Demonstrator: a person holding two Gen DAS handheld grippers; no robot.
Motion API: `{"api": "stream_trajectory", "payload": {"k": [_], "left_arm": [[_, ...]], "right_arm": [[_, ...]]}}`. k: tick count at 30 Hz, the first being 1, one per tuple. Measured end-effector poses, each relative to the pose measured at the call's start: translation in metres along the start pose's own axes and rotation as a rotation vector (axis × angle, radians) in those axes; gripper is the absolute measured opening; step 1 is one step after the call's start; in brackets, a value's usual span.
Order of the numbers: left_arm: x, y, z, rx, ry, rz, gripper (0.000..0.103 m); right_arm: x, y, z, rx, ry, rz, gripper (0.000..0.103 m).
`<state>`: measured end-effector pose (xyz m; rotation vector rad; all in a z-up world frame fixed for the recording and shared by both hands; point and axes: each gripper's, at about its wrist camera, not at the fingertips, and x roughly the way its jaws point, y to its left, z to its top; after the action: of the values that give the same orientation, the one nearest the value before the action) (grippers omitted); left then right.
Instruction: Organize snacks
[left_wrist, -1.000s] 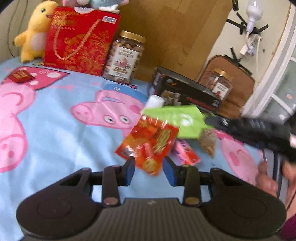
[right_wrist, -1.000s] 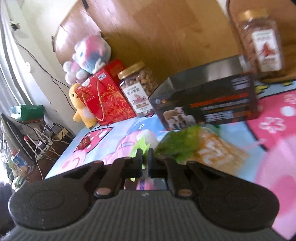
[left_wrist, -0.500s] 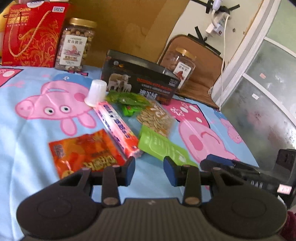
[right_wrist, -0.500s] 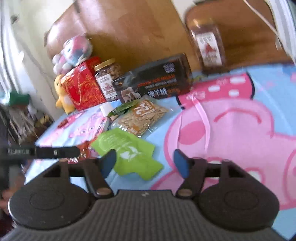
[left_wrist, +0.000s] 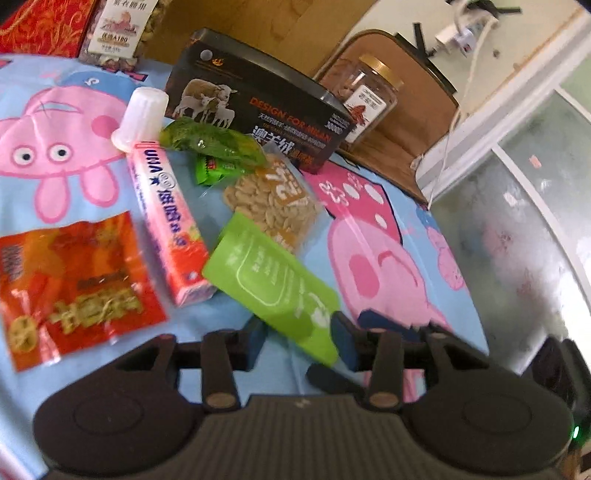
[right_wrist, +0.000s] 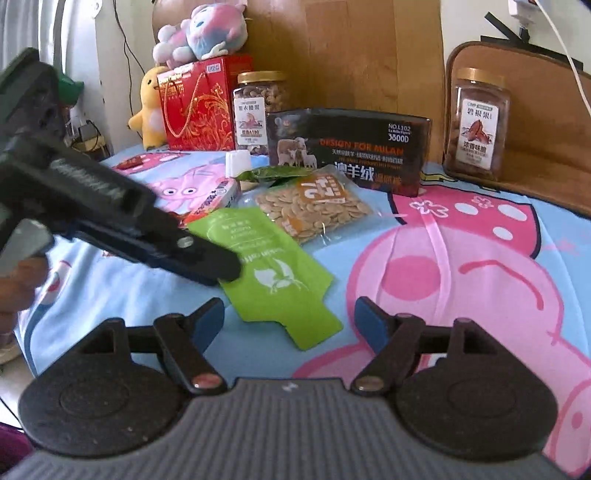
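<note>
A green pouch (left_wrist: 273, 280) lies flat on the blue cartoon-pig cloth (left_wrist: 74, 184); it also shows in the right wrist view (right_wrist: 273, 273). Behind it lie a clear seed bag (left_wrist: 273, 199), a pink box (left_wrist: 166, 218), an orange-red packet (left_wrist: 74, 288), a crumpled green bag (left_wrist: 214, 144) and a white cup (left_wrist: 142, 110). My left gripper (left_wrist: 299, 341) is open, its jaws on either side of the pouch's near corner; its fingers (right_wrist: 207, 258) reach over the pouch in the right wrist view. My right gripper (right_wrist: 290, 319) is open and empty, just in front of the pouch.
A black box (right_wrist: 351, 147) stands behind the snacks. A nut jar (right_wrist: 476, 122) stands at the back right, another jar (right_wrist: 258, 110) and a red gift bag (right_wrist: 199, 103) at the back left with plush toys (right_wrist: 203, 33). The cloth's right edge (left_wrist: 469, 295) drops off.
My right gripper has let go of the green pouch, opened and drawn back. The pouch now lies on the cloth. My left gripper has moved right and closer to the pouch.
</note>
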<state>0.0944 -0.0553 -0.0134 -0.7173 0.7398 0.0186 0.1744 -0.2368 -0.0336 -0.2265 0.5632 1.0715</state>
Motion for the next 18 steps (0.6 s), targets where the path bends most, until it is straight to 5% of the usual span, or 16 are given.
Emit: {"api": "stream_trajectory", "payload": {"k": [4,5,12,18], "left_arm": [[0.01,0.005,0.007,-0.065,-0.017,-0.006,0.03],[0.013,0.006,0.008,-0.071,-0.011,0.006,0.016],[0.008,-0.002,0.007,-0.054,-0.03,-0.021,0.007],[0.009,-0.013,0.016,-0.013,-0.035,-0.007,0.008]], "right_arm": [[-0.003,0.0,-0.003,0.008,-0.008,0.005,0.073],[-0.004,0.0,-0.003,0.001,-0.01,0.002,0.063],[-0.006,0.011,-0.004,-0.088,-0.026,0.022,0.019],[-0.009,0.01,-0.004,-0.058,-0.071,0.019,0.021]]}}
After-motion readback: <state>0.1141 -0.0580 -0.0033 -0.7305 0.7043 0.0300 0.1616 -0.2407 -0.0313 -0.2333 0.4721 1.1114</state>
